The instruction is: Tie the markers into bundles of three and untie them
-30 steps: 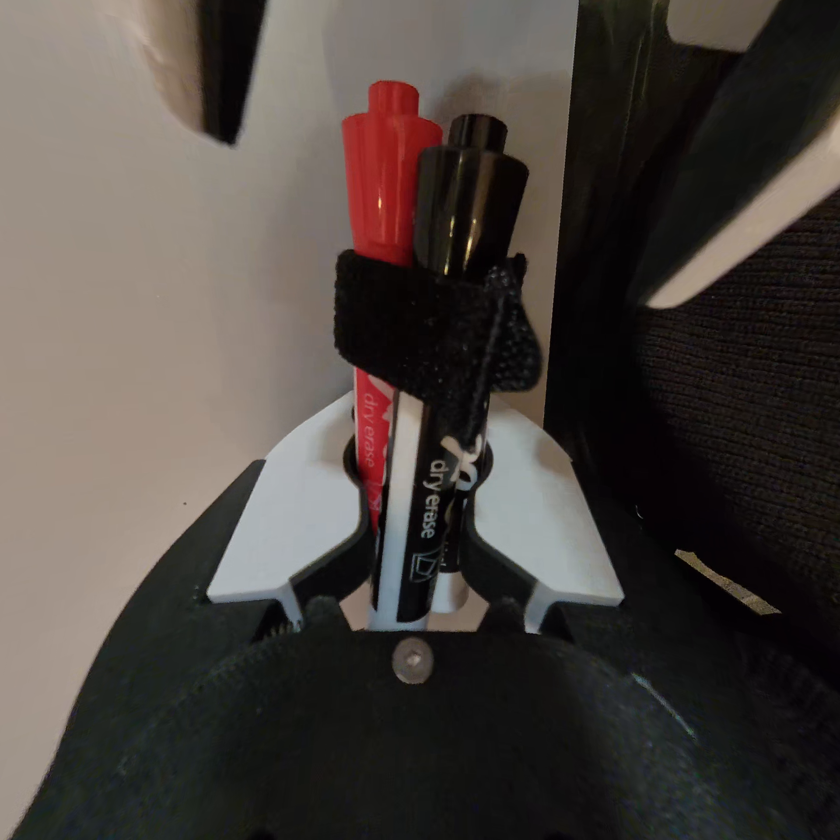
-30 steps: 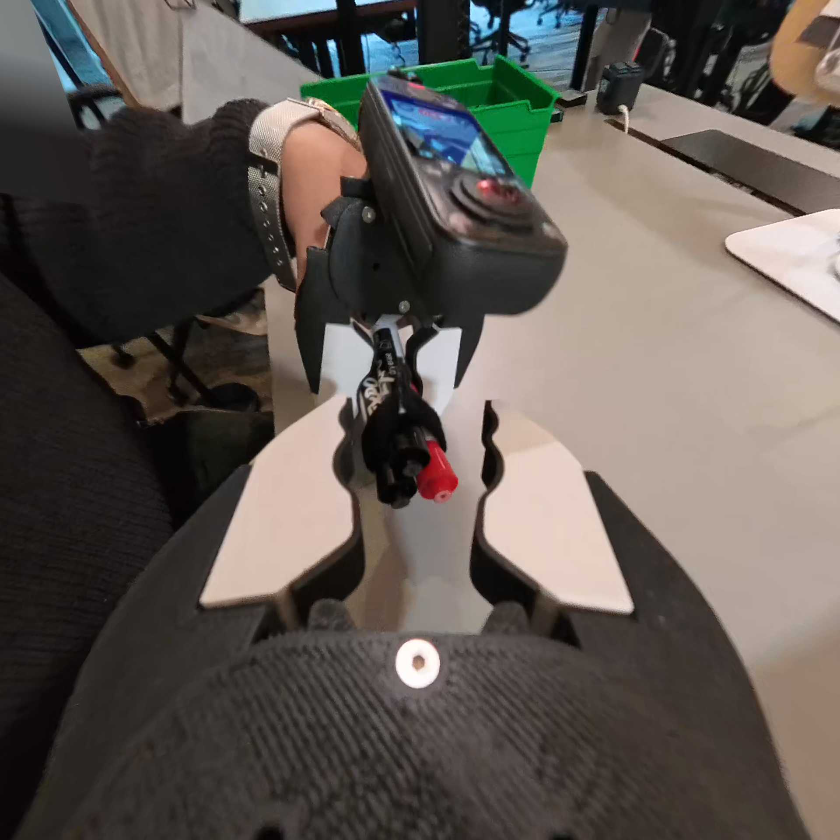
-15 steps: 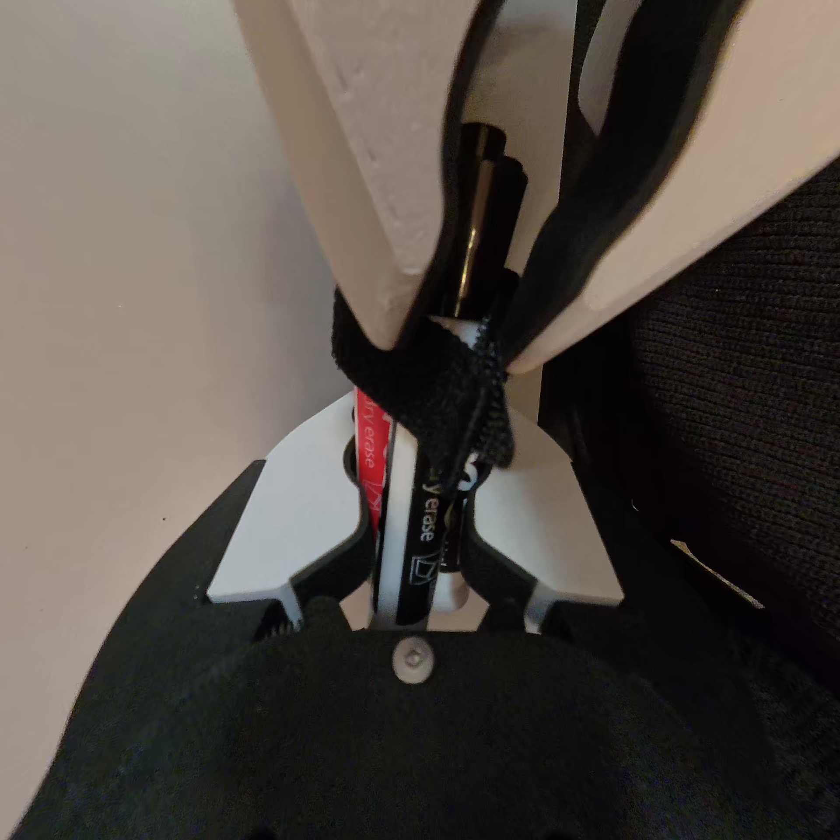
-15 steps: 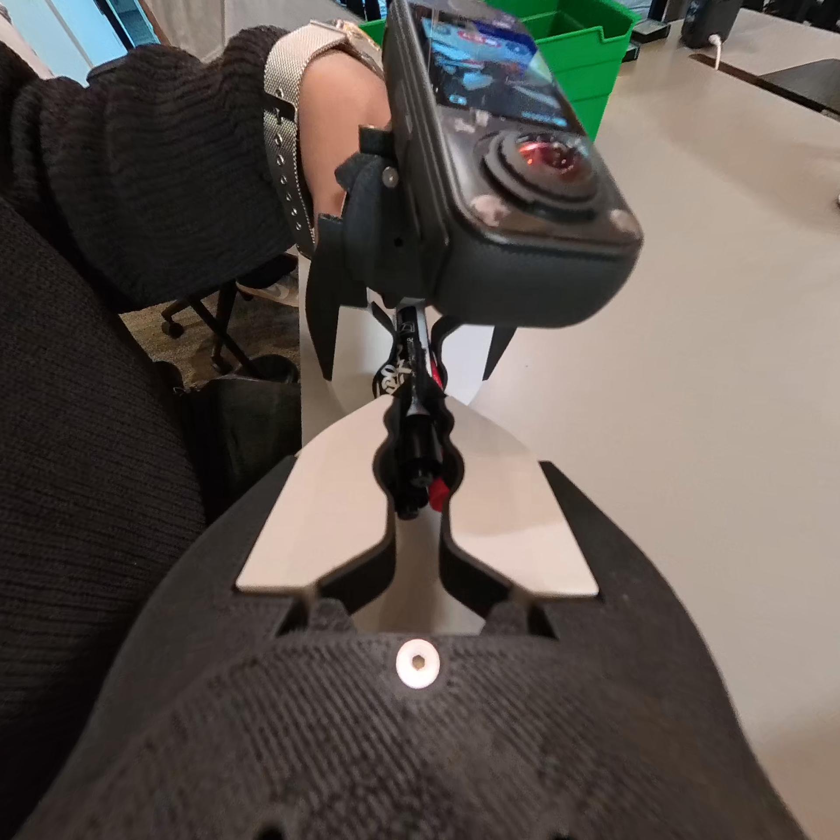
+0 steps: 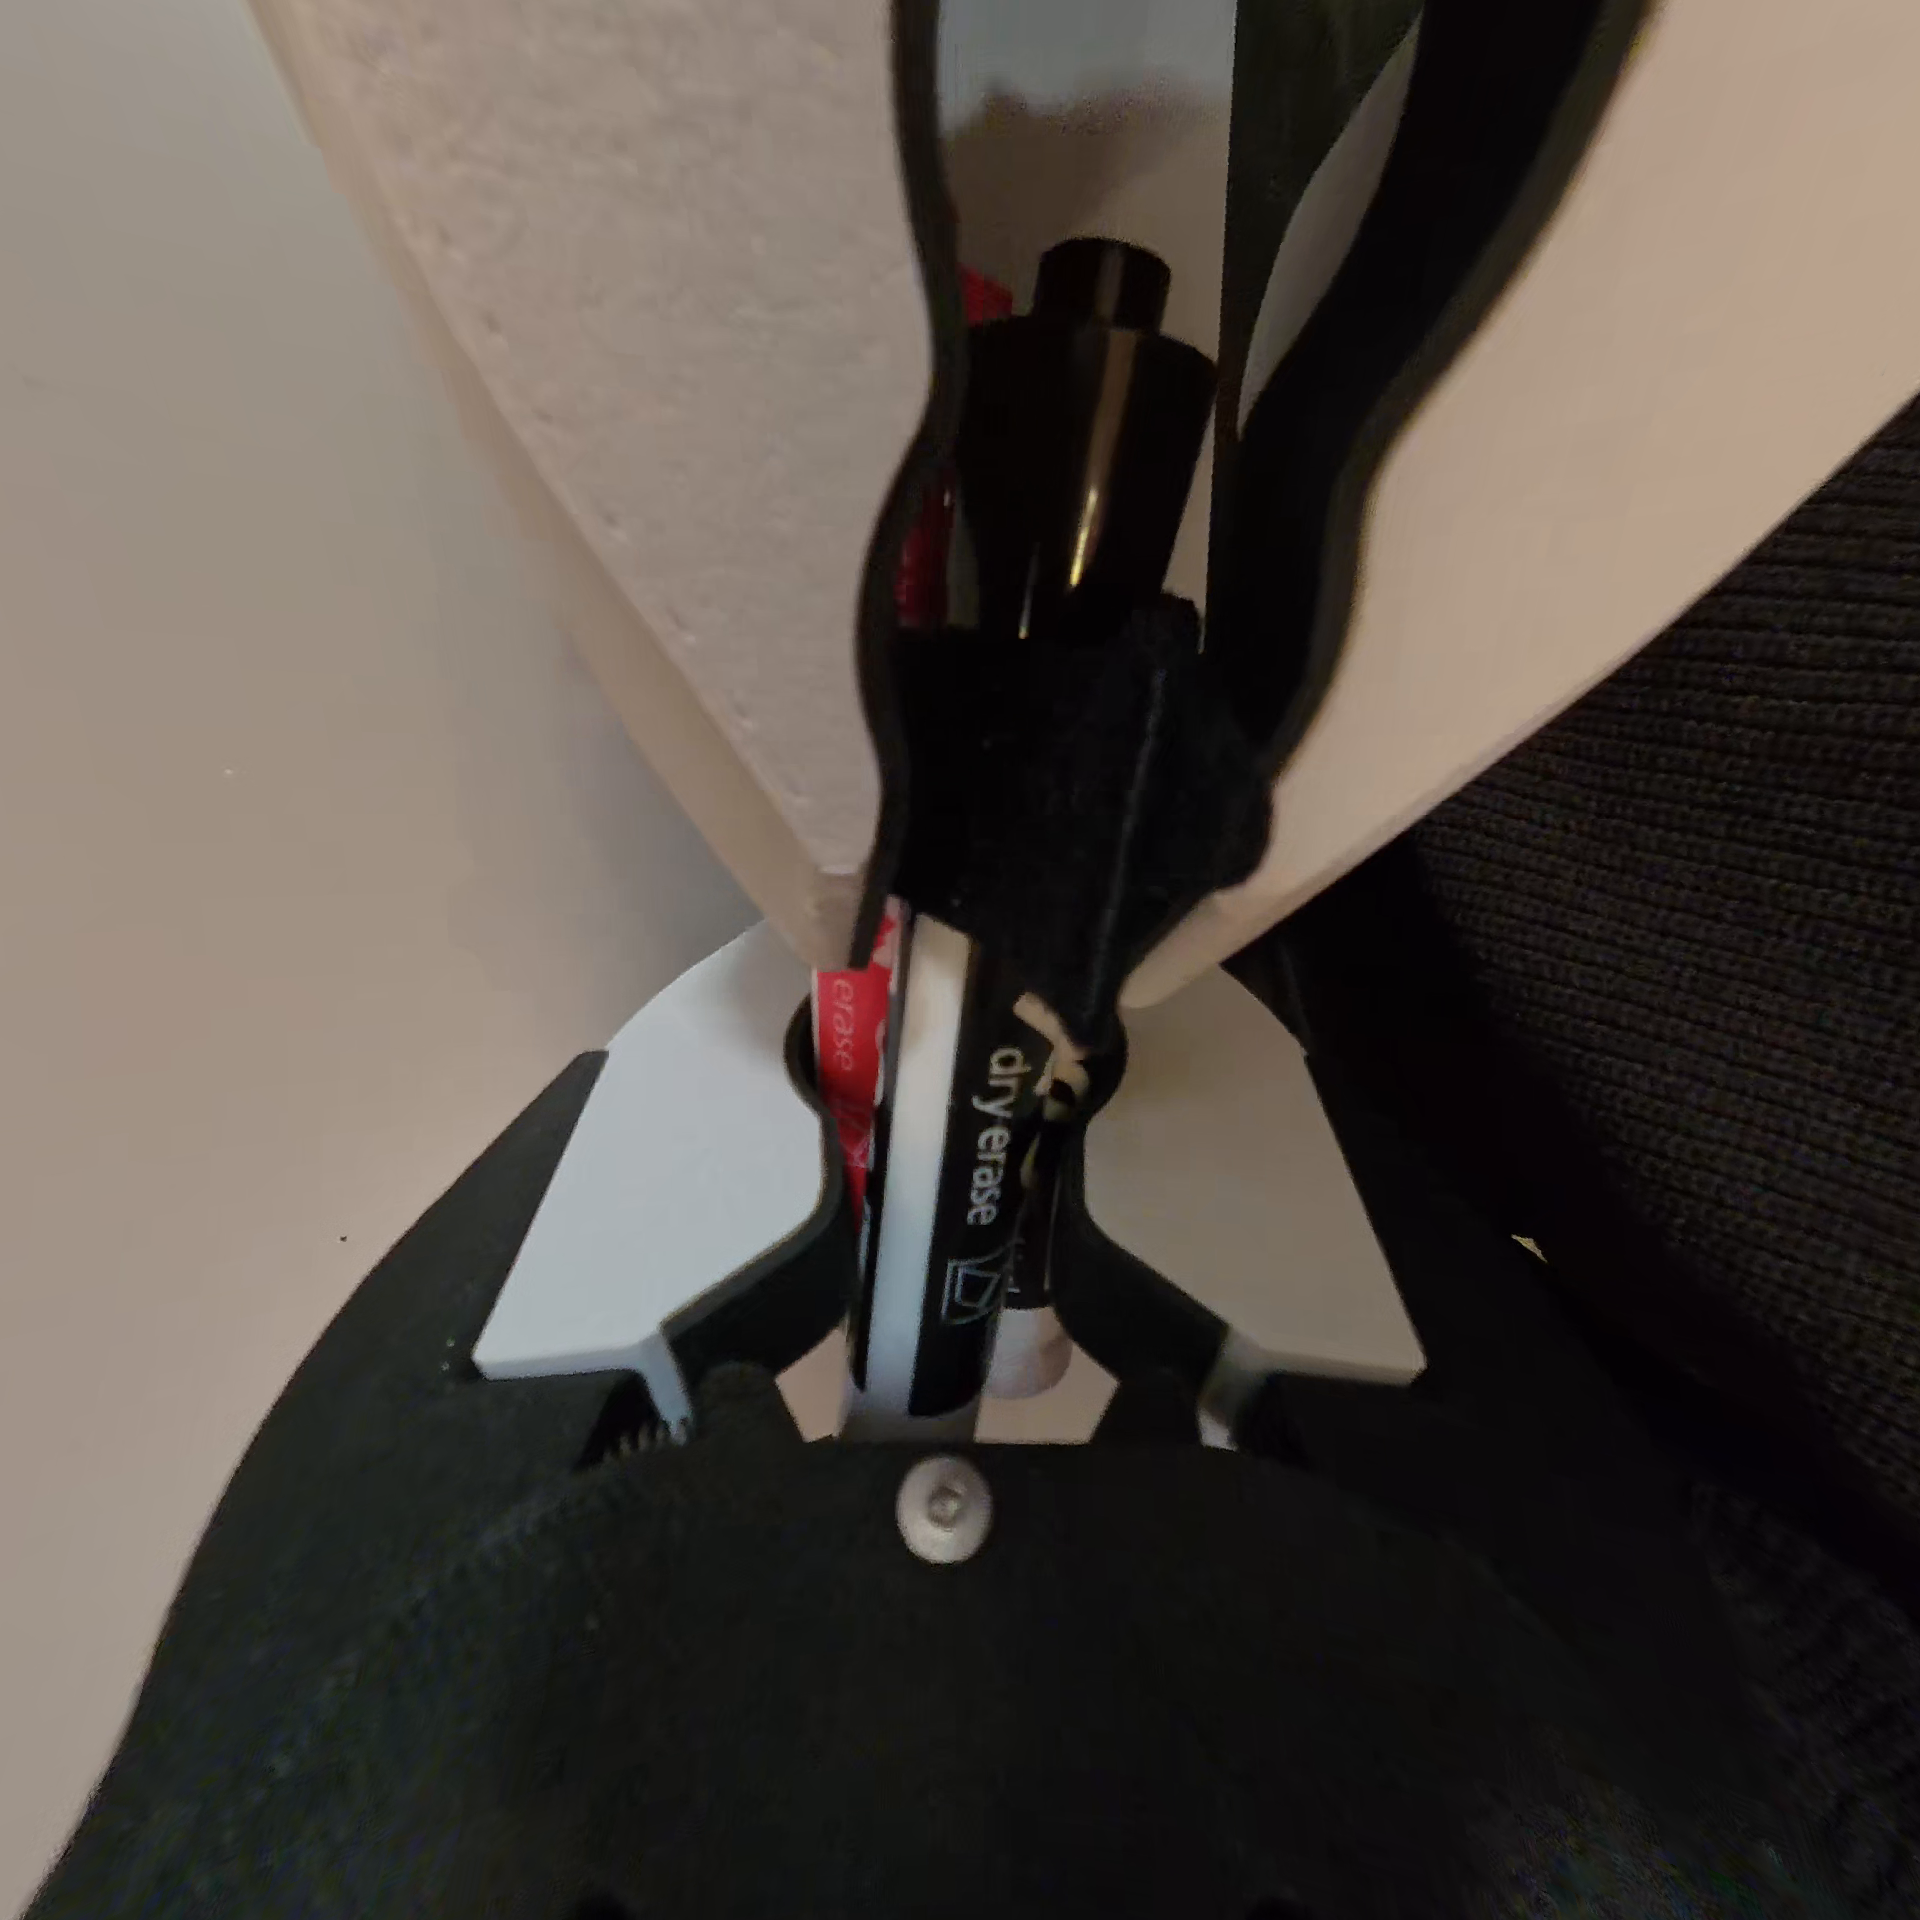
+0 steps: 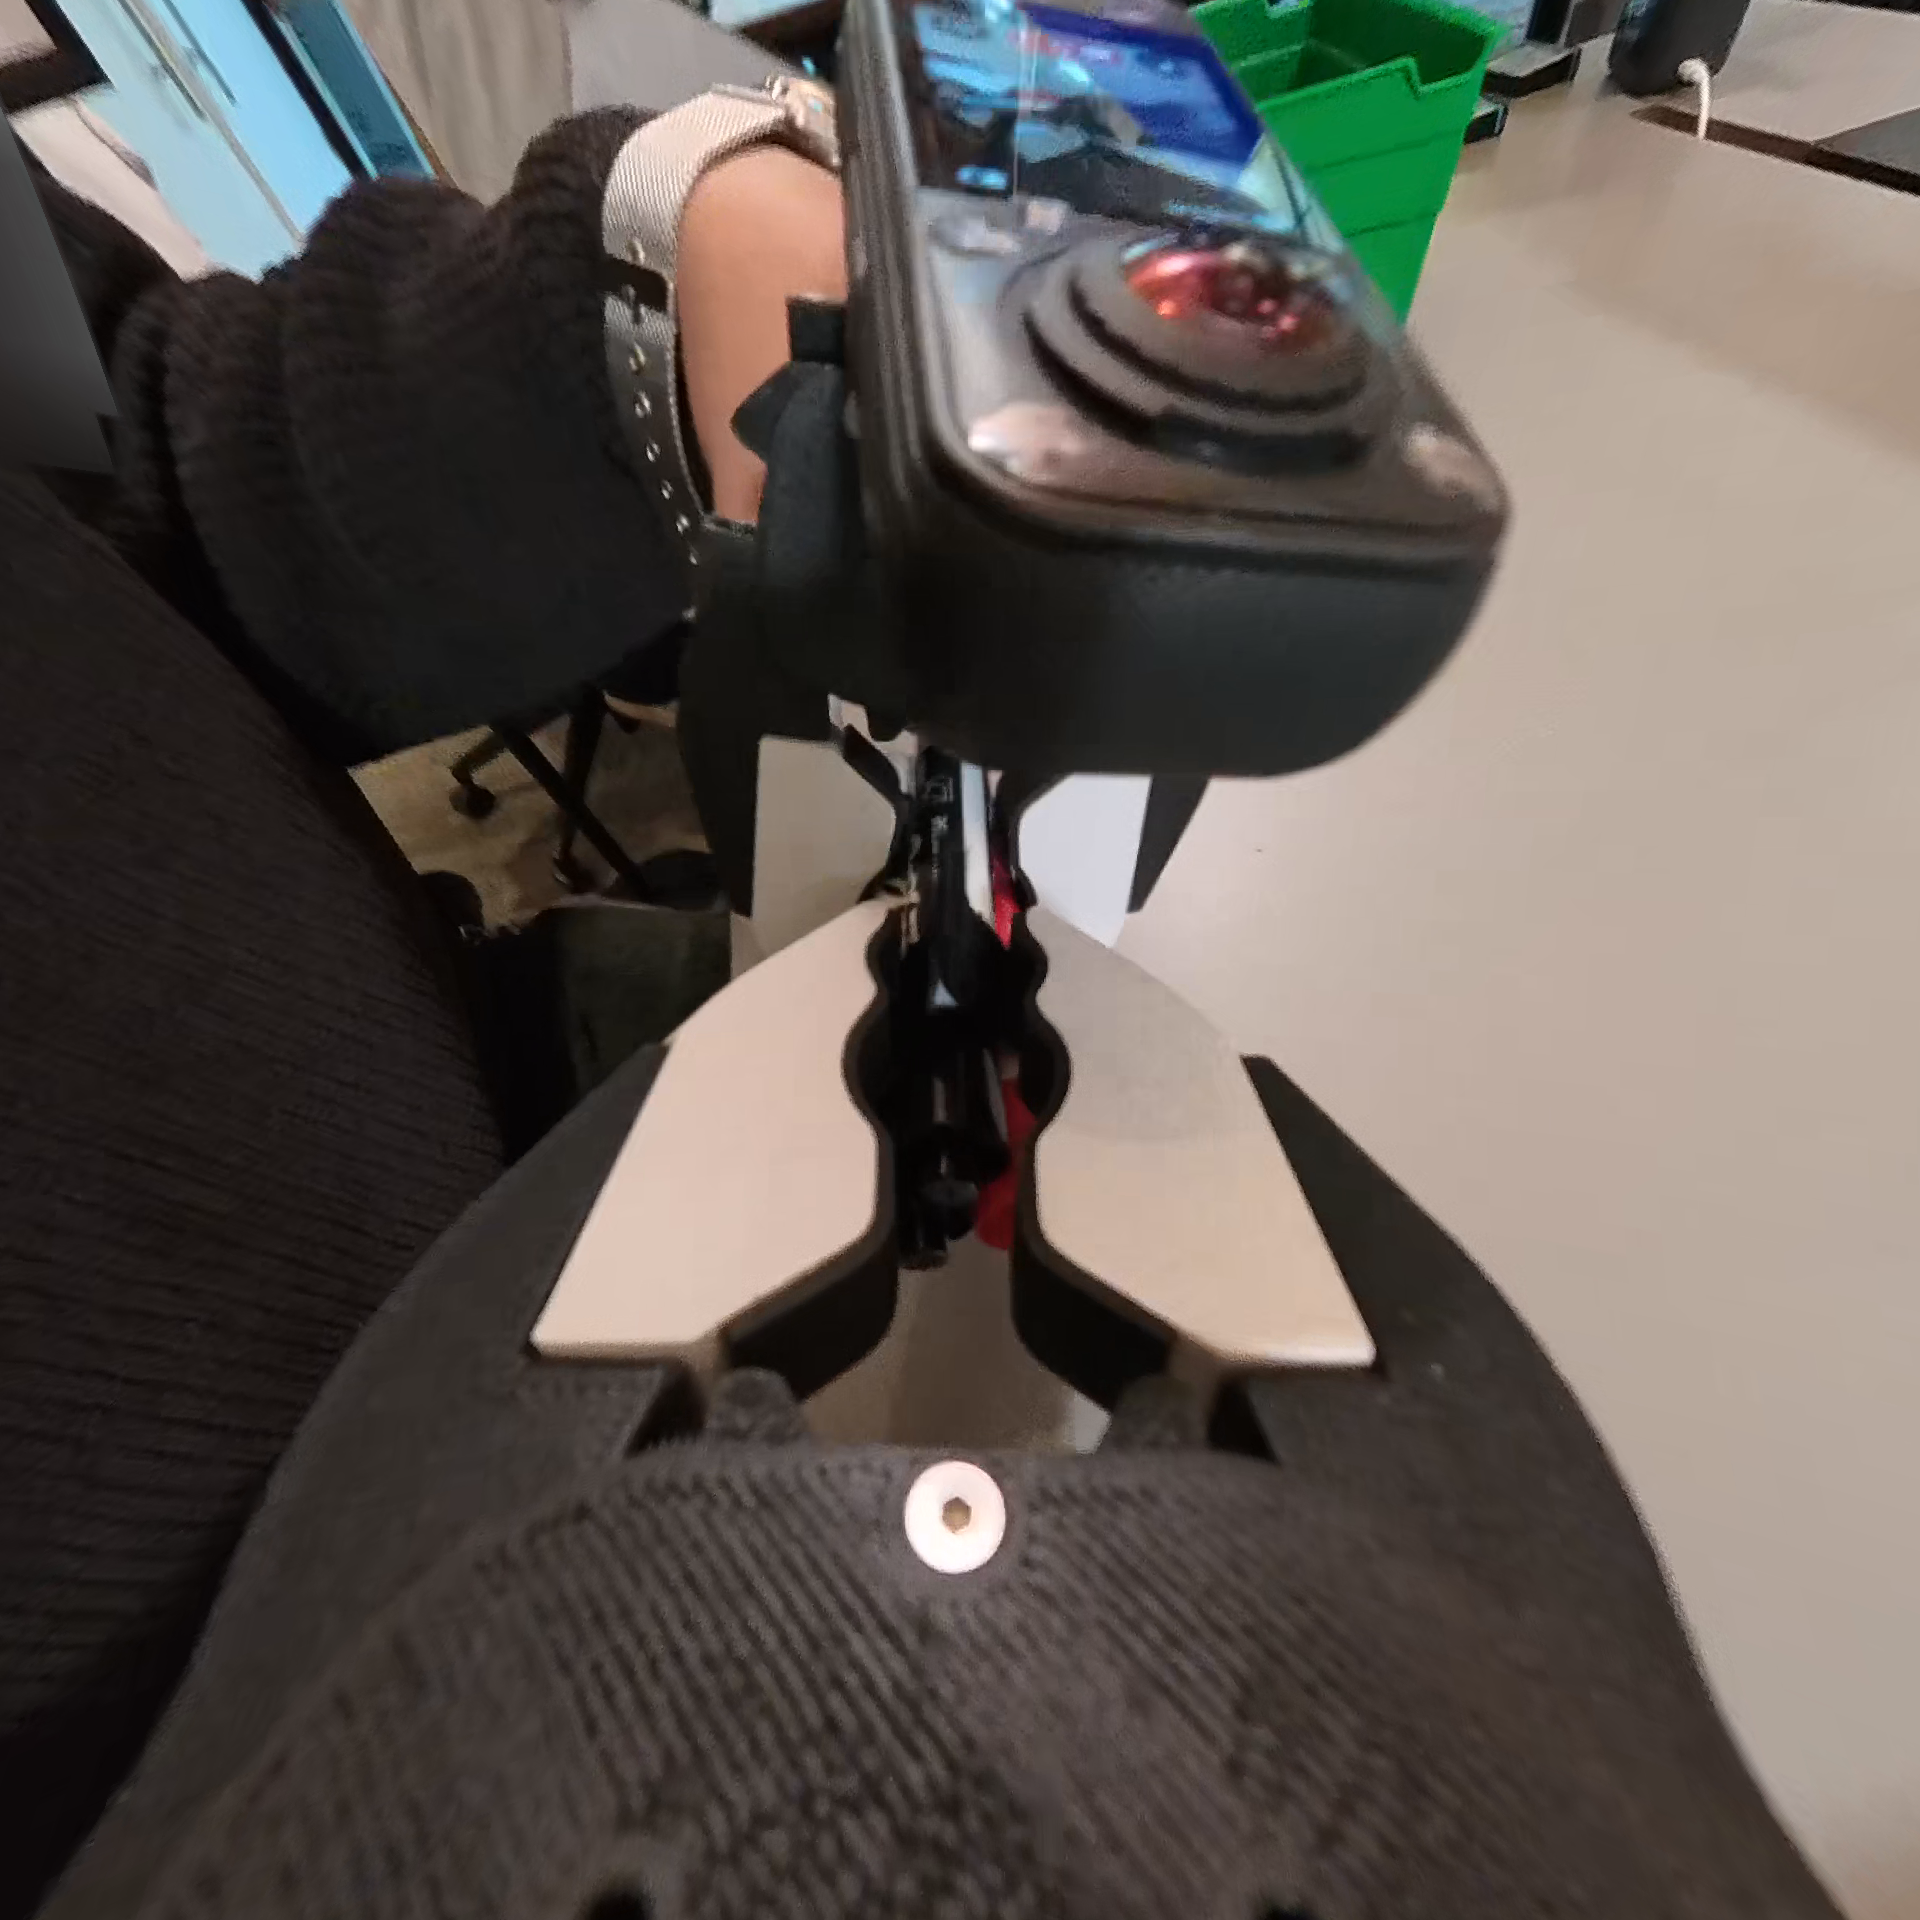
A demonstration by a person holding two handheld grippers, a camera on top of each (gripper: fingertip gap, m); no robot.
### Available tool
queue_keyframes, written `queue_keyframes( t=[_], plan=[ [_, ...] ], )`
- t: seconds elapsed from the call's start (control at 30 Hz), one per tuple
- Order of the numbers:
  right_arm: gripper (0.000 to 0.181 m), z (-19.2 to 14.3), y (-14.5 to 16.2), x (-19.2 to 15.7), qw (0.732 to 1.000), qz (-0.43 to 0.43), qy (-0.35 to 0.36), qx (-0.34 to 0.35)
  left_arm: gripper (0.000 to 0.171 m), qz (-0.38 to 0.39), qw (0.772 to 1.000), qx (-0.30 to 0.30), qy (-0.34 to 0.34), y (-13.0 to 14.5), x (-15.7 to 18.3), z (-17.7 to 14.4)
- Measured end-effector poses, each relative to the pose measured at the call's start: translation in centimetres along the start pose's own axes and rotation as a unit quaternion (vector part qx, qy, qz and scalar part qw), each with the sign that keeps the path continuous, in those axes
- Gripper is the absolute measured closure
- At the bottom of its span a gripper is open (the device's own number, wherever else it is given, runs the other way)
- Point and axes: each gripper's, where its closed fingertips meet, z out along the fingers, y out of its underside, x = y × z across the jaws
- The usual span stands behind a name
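Markers (image 5: 966, 1164), two black and one red as far as can be made out, sit in a bundle held from both ends above the pale counter (image 6: 1558, 831). A black fabric strap (image 5: 1070, 769) wraps the bundle near the cap ends. The left gripper (image 5: 951, 1132) has its jaws pressed in on the barrels of the bundle, the white jaw plates hugging the markers on either side. The right gripper (image 6: 951, 1049) comes at the bundle from the opposite end: its jaws are nearly together, pinching the strapped part, with the black caps and the red cap (image 6: 1000, 1205) lying in the gap between the plates. In the left wrist view those right-hand plates fill the upper frame, their tips touching the strap.

In the right wrist view the camera (image 6: 1143, 364) mounted on the left gripper looms close and blurred above the bundle. A person's wrist with a watch band (image 6: 649, 343) and a dark knit sleeve (image 6: 416, 447) reaches in from the left. A green bin (image 6: 1361, 135) stands far back on the counter.
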Motion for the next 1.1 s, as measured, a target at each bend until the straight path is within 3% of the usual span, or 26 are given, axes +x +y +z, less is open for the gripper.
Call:
queue_keyframes(
  t=[0.23, 0.57, 0.87, 0.97, 1.03, 1.1],
  plan=[
    [0.166, -0.2, -0.5, -0.1, 0.999, 0.023, -0.014, 0.023, 0.127, 0.0, 1.0, 0.005, 0.012, -0.1, 0.3, 0.0],
    [0.175, 0.1, -0.3, -0.1, 0.999, 0.038, -0.026, 0.005, 0.127, -0.001, 1.0, -0.003, 0.012, 0.1, 0.4, 0.2],
    [0.176, 0.2, -0.5, 0.1, 0.999, 0.038, -0.005, 0.006, 0.126, 0.0, 1.0, -0.003, 0.006, 0.2, 0.2, -0.1],
    [0.17, 0.3, -1.2, 0.6, 0.998, 0.057, 0.011, 0.031, 0.127, -0.004, 1.0, 0.007, 0.011, 0.3, 0.2, -0.5],
    [0.138, -0.1, -1.8, 0.9, 0.997, 0.064, 0.019, 0.043, 0.127, -0.008, 1.0, 0.006, 0.005, 0.6, -0.1, -0.6],
    [0.131, -1.0, -2.5, 1.2, 0.996, 0.067, 0.024, 0.062, 0.127, -0.012, 1.0, 0.012, 0.007, 0.6, -0.2, -0.8]
  ],
)
